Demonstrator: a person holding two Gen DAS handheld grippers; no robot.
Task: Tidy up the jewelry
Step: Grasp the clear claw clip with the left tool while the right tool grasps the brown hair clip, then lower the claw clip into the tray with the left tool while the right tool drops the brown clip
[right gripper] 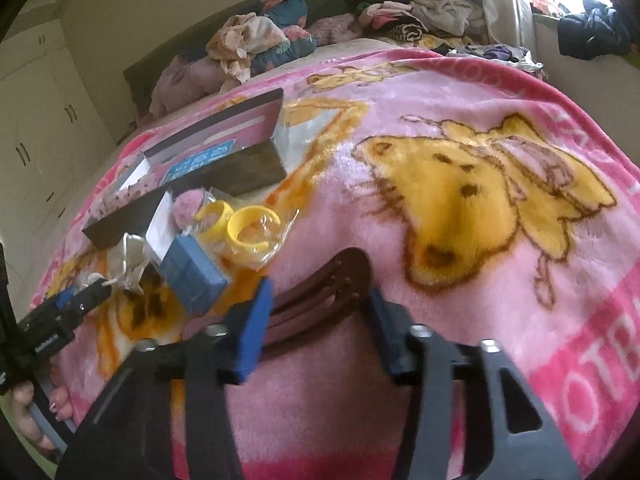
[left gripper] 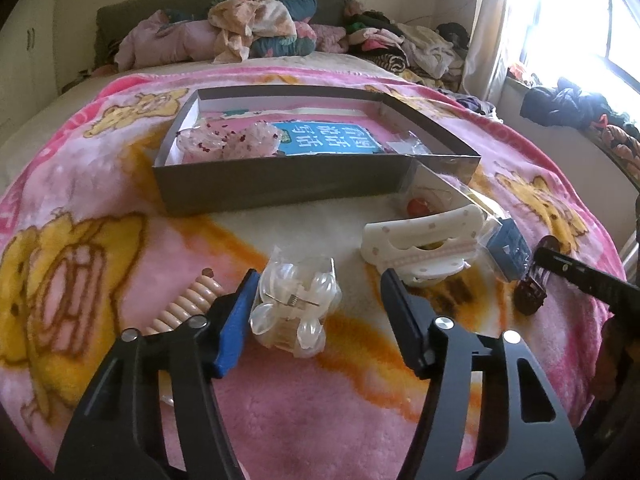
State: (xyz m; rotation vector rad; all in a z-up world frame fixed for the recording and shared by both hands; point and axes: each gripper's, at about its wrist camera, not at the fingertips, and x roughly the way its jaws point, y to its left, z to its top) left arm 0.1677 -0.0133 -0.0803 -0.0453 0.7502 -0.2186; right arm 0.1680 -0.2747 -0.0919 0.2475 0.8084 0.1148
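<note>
In the left wrist view a clear plastic hair claw (left gripper: 294, 308) lies on the pink blanket between the fingers of my left gripper (left gripper: 320, 280). The left pad touches the claw and the right pad stands clear of it, so the gripper is open. In the right wrist view my right gripper (right gripper: 320, 304) is shut on a dark brown hair clip (right gripper: 340, 276), a blue pad pressed against each side. The same brown clip (left gripper: 530, 292) shows at the right edge of the left view. A shallow grey box (left gripper: 280, 184) holding pink items and a blue booklet sits behind.
A white dotted claw clip (left gripper: 424, 240), a small blue box (left gripper: 510, 246) and a ribbed wooden clip (left gripper: 188, 304) lie near the left gripper. Yellow bangles in plastic (right gripper: 248, 228) and a pink pom-pom (right gripper: 188, 204) lie beside the box. Piled clothes sit at the bed's head.
</note>
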